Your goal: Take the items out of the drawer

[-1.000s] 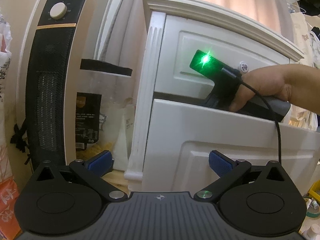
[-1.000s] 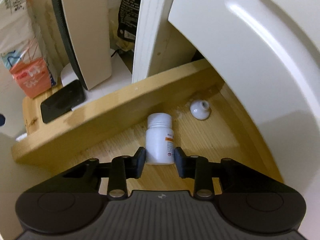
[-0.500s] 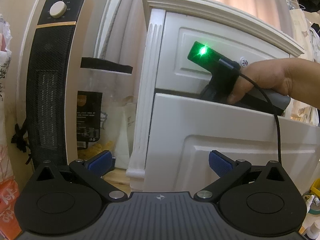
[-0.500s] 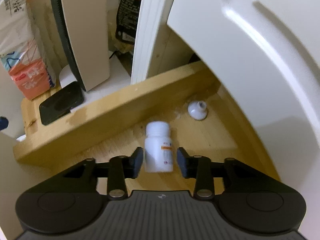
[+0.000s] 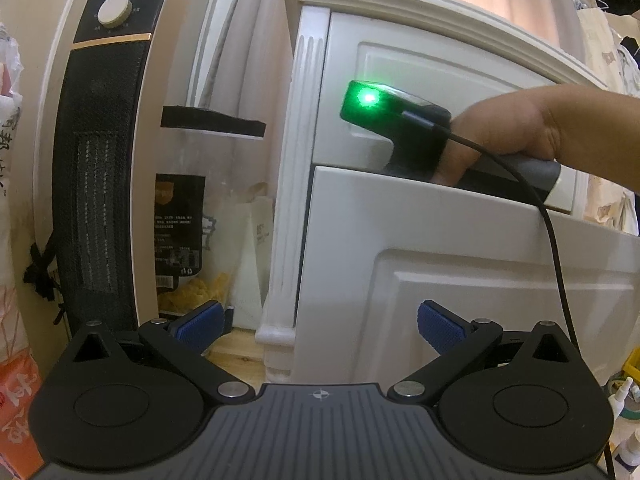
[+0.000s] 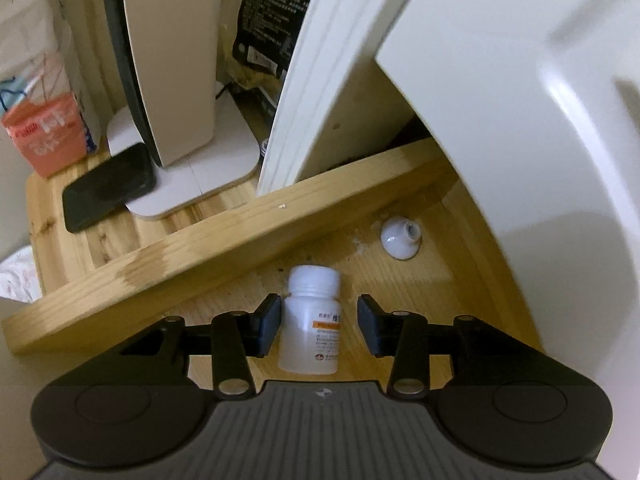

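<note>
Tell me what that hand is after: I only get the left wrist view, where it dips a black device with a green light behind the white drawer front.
Observer: A white bottle with an orange-striped label, over the drawer's wooden floor.
Visitor: Is it gripped?
Observer: No. The right gripper has just been opening its jaws; the bottle is between them, with a gap showing beside one pad.
Visitor: Anything else inside?
Observer: One small white knob-shaped piece, beyond the bottle and apart from it.
</note>
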A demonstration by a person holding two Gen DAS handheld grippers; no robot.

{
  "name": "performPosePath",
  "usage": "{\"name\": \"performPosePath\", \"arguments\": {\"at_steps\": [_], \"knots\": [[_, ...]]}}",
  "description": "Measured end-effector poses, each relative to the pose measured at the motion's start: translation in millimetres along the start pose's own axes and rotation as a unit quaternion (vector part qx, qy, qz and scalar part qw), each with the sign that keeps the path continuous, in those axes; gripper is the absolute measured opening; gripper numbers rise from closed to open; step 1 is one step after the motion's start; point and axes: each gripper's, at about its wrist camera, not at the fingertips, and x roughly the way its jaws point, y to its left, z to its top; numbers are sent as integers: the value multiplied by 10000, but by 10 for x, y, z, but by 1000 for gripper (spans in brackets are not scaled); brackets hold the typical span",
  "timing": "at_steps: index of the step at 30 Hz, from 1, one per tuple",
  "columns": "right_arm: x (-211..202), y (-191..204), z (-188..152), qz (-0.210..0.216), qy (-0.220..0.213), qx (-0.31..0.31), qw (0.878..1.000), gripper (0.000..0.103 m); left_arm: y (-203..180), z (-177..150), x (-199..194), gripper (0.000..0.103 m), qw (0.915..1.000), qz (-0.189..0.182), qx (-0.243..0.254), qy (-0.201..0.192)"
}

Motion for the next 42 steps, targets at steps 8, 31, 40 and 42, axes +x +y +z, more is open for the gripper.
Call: {"name": "performPosePath", "arguments": {"at_steps": [8, 31, 40, 42], "knots": [[32, -35, 10, 196, 145, 5, 9997, 41, -5, 17, -53, 103, 9999, -45, 11, -103], [-90, -31, -337, 234, 12, -251, 9994, 32, -33, -1, -37, 103, 9999, -105, 52, -67], [-132, -77, -482, 157, 107, -250, 9995, 32, -83, 1, -35, 103, 9997, -192, 98, -97], [-147, -86, -489, 116, 99, -266, 9995, 32, -77, -3, -29, 103, 9997, -189, 99, -85]]}}
